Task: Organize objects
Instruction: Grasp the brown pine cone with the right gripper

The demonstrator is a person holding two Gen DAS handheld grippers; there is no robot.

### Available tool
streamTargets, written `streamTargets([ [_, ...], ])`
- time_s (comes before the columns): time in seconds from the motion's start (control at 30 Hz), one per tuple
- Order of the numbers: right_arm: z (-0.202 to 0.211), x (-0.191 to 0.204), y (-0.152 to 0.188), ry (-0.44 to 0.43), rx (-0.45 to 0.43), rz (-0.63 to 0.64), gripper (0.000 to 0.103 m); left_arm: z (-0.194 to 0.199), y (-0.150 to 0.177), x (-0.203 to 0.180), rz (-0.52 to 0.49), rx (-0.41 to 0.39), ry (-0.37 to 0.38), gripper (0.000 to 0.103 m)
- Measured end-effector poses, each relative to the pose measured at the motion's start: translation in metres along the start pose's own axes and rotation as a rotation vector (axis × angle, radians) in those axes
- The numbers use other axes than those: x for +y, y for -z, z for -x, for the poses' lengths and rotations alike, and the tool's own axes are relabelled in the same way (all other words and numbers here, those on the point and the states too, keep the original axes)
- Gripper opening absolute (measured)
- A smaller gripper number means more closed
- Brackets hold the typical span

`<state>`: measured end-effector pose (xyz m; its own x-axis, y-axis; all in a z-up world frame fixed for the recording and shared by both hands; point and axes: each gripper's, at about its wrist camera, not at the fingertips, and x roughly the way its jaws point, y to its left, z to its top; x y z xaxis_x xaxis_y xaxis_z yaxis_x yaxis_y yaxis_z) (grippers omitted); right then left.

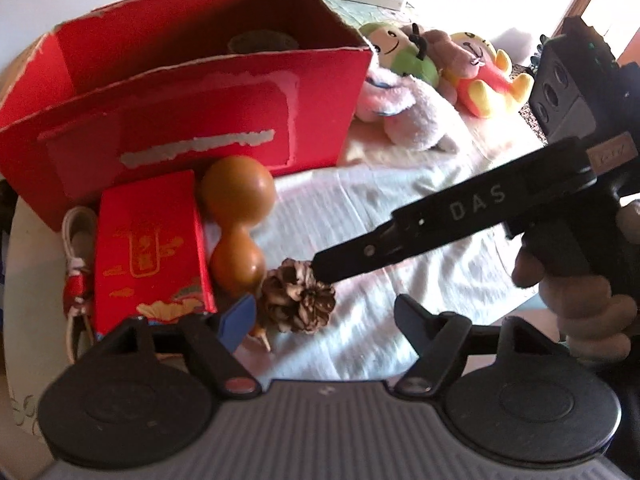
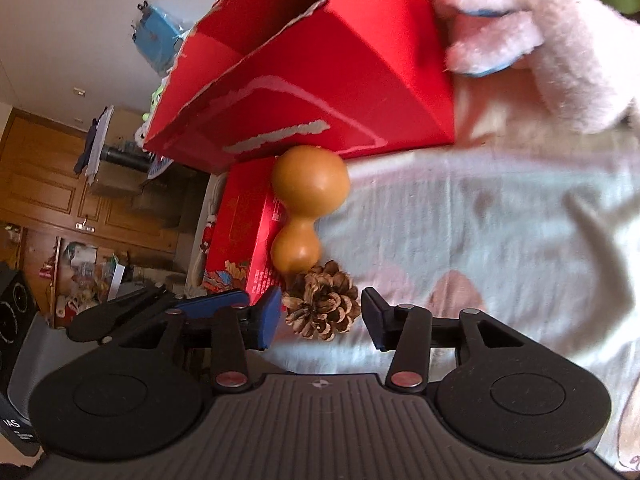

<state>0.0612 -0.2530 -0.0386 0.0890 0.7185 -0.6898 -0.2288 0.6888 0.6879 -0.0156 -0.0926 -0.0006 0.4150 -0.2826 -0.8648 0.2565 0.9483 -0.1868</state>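
Table (image 1: 24, 360), round-edged, pale rim showing at left, top covered by a creased white cloth (image 1: 400, 216) with faint pink patches. Lying on it: a large open red cardboard box (image 1: 192, 120) with torn rim; just in front of that a small red gift box (image 1: 148, 248) with gold print, a white cord with red knot (image 1: 76, 280) to its left, a tan gourd (image 1: 238, 216) touching its right side, and a pine cone (image 1: 298, 300) at the gourd's narrow end. Right of the large box, a cluster of plush toys: pink (image 1: 404, 112), green (image 1: 404, 56), yellow-orange (image 1: 484, 76).
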Motion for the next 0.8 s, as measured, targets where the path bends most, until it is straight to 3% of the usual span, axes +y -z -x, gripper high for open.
streamTargets([
  [0.13,-0.007,-0.006,-0.003,-0.010,0.016,-0.025,0.050,-0.009,-0.003,0.007,0.019,0.027,0.016,0.072],
  [0.3,-0.012,-0.019,-0.007,-0.031,0.042,-0.068,0.050,-0.016,-0.001,0.012,0.040,0.059,0.041,0.059],
  [0.57,-0.012,-0.029,-0.006,-0.060,0.041,-0.111,0.051,-0.016,0.000,0.017,0.049,0.052,0.046,0.059],
  [0.73,-0.003,-0.034,-0.003,-0.052,0.029,-0.109,0.035,-0.015,0.000,0.014,0.031,0.046,0.048,0.058],
  [0.8,0.001,-0.035,-0.002,-0.054,0.022,-0.111,0.032,-0.015,-0.001,0.011,0.018,0.044,0.058,0.053],
])
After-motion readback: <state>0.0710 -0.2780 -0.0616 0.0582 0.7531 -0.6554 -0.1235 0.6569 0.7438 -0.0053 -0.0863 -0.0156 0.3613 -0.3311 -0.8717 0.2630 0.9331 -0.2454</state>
